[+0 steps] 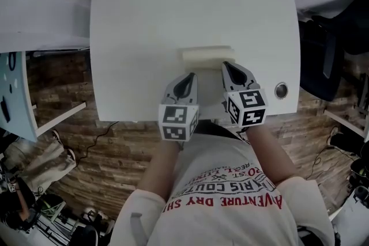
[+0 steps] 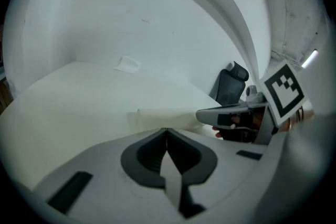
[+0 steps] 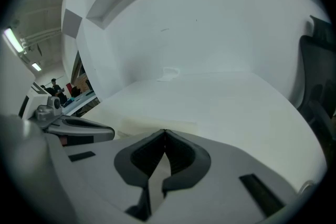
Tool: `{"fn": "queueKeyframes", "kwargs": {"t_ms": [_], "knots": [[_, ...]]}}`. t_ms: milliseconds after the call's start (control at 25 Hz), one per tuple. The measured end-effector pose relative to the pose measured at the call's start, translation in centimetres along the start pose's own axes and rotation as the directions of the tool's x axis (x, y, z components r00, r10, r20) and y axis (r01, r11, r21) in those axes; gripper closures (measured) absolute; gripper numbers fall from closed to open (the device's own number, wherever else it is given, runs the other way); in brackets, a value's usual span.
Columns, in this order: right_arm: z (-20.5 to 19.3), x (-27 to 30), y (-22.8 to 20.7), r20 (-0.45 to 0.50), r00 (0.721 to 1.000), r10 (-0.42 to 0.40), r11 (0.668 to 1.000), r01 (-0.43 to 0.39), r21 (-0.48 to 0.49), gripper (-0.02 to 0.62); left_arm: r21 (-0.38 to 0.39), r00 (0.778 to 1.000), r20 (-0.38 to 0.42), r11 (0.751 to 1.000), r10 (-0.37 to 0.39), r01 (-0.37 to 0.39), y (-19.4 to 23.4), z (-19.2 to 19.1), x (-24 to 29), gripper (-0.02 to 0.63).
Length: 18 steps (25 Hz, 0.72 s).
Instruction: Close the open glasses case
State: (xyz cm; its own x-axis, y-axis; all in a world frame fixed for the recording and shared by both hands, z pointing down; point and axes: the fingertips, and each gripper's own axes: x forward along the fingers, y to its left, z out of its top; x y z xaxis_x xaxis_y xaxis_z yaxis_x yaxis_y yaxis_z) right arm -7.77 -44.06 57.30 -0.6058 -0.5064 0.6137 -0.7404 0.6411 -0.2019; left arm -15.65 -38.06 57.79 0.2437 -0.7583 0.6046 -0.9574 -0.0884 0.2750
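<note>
on table, glasses case beside right gripper

Free tabletop spreads beyond and to either side of the glasses case. The case sits right ahead of the left gripper and right gripper, which are close side by side.
</note>
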Motion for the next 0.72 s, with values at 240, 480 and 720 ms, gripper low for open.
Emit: {"fn": "queueKeyframes", "kwargs": {"t_ms": [240,480,720], "knots": [[-1.1,0.2,0.7,-0.020,1.000,0.022,1.000,-0.022,-0.012,0.583,-0.017,1.000,0.004,1.000,0.017,-0.017,0.7,-0.3,-0.6,0.598],[0.7,-1.6,1.2,0.029,0.999,0.028,0.999,-0.027,-0.022,0.583,-0.013,0.999,0.033,1.000,0.019,-0.019,-0.1,0.9,-1.7,0.598],[5.8,-5.5,1.7,0.220,0.975,-0.004,0.999,0.015,-0.051,0.583,0.044,0.986,0.163,0.999,0.011,-0.018,-1.0,6.0,-4.2,0.598]]}}
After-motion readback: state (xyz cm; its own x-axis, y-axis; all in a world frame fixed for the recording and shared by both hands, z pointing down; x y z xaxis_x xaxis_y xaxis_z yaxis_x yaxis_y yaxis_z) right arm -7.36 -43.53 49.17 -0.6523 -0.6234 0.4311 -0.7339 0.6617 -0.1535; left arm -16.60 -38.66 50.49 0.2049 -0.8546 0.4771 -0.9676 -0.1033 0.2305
